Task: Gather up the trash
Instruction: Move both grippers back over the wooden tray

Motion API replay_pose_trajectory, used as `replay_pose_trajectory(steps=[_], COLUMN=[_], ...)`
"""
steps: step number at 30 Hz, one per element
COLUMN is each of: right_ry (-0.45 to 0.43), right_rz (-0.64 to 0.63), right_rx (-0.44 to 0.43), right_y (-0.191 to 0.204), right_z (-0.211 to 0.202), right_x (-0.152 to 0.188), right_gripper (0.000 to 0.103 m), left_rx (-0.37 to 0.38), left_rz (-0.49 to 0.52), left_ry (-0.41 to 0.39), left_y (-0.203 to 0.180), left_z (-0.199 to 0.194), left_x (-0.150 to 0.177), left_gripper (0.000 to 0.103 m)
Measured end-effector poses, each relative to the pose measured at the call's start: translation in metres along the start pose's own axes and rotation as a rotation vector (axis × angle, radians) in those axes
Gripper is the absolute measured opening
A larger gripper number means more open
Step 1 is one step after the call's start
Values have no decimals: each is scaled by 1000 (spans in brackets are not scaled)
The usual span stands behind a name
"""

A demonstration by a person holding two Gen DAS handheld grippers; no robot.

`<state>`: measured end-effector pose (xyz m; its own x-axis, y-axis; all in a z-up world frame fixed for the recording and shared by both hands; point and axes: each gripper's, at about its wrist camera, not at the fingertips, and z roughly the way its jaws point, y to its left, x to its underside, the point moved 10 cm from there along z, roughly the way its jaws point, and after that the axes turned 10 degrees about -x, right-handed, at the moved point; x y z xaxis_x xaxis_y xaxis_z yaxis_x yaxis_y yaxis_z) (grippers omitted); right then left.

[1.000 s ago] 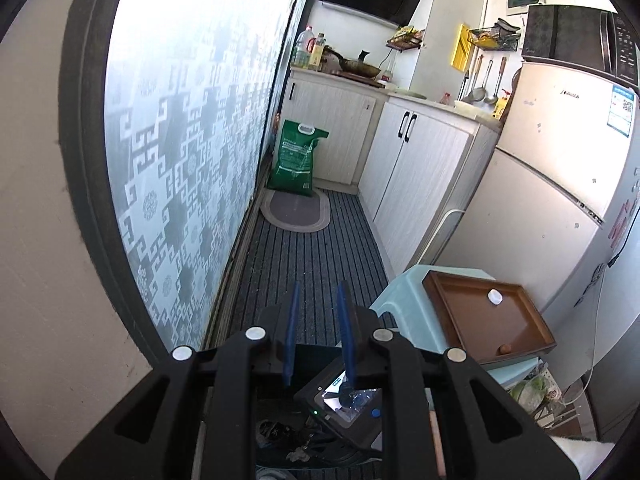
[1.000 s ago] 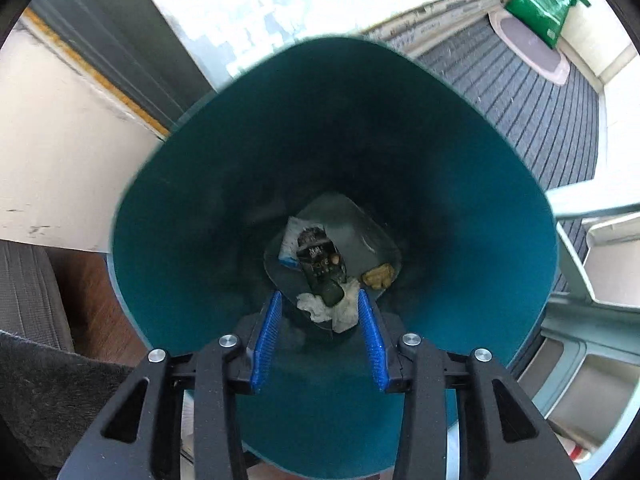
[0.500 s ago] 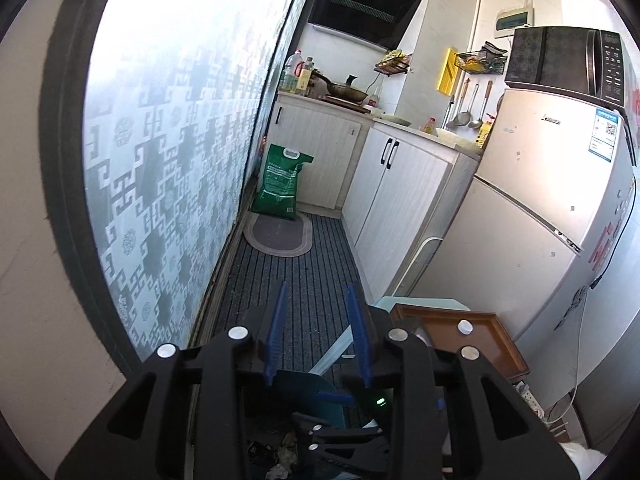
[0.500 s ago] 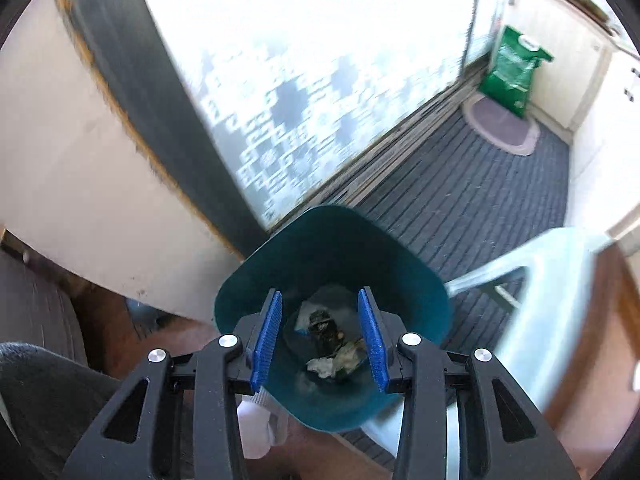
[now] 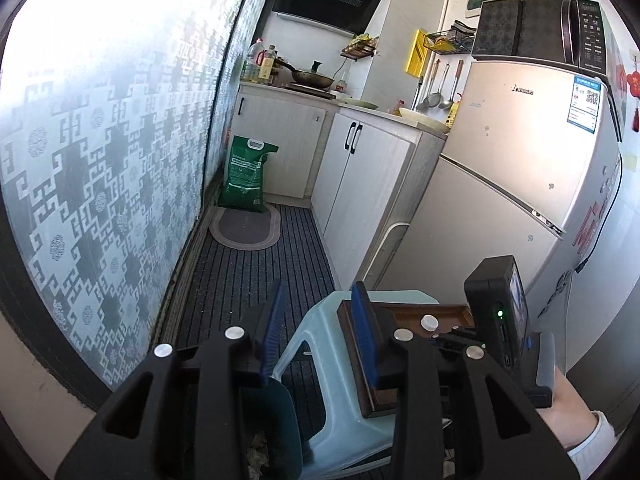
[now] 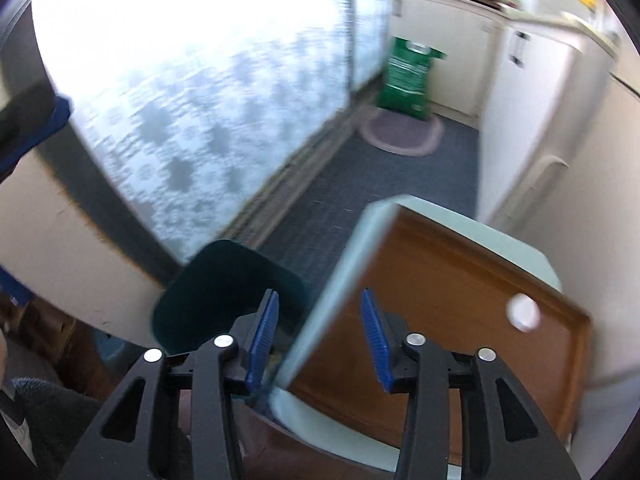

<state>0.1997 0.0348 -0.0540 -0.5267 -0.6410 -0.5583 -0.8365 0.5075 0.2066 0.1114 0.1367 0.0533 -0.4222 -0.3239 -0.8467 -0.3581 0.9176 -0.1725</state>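
A dark teal trash bin (image 6: 224, 292) stands on the floor left of a pale blue plastic stool (image 6: 460, 224); its rim also shows in the left wrist view (image 5: 280, 420). A brown wooden tray (image 6: 460, 312) lies on the stool with a small white round piece (image 6: 522, 312) on it, also seen in the left wrist view (image 5: 430, 322). My right gripper (image 6: 320, 340) is open and empty above the stool's left edge, between bin and tray. My left gripper (image 5: 318, 340) is open and empty, held above the bin and stool. The bin's contents are mostly hidden.
A patterned frosted glass door (image 5: 120, 160) runs along the left. White kitchen cabinets (image 5: 360, 168) and a fridge (image 5: 520, 200) with a microwave (image 5: 540, 32) line the right. A green sack (image 5: 246, 176) and an oval mat (image 5: 246, 228) lie at the far end of the striped floor.
The right gripper has lifted up and away from inside the bin and swung right toward the stool and tray. The left gripper has risen and tilted up; both stayed open.
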Motion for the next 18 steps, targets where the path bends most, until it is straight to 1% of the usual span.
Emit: replay_pose_trajectory(steps=[3, 6, 9, 10, 11, 13, 15, 18], right_ry=[16, 47, 72, 81, 87, 101, 104, 126], right_rz=[65, 92, 146, 166, 187, 244, 262, 295], right_rx=[26, 50, 67, 71, 69, 38, 46, 81], right_y=[-26, -37, -49, -53, -56, -60, -60, -66], right_z=[-8, -8, -7, -7, -8, -8, -9, -11], right_x=[13, 26, 37, 41, 44, 51, 53, 63], right_gripper=[45, 52, 55, 60, 61, 67, 68, 68], left_rx=[14, 26, 41, 50, 57, 65, 75, 84], left_rz=[19, 41, 51, 52, 53, 56, 57, 57], left_ry=[18, 29, 33, 36, 38, 41, 46, 53], left_y=[-14, -29, -41, -46, -50, -56, -62, -69], left_z=[8, 13, 17, 19, 20, 23, 26, 30], left_x=[3, 7, 9, 9, 9, 9, 10, 12], left_gripper=[37, 39, 39, 39, 40, 40, 40, 40])
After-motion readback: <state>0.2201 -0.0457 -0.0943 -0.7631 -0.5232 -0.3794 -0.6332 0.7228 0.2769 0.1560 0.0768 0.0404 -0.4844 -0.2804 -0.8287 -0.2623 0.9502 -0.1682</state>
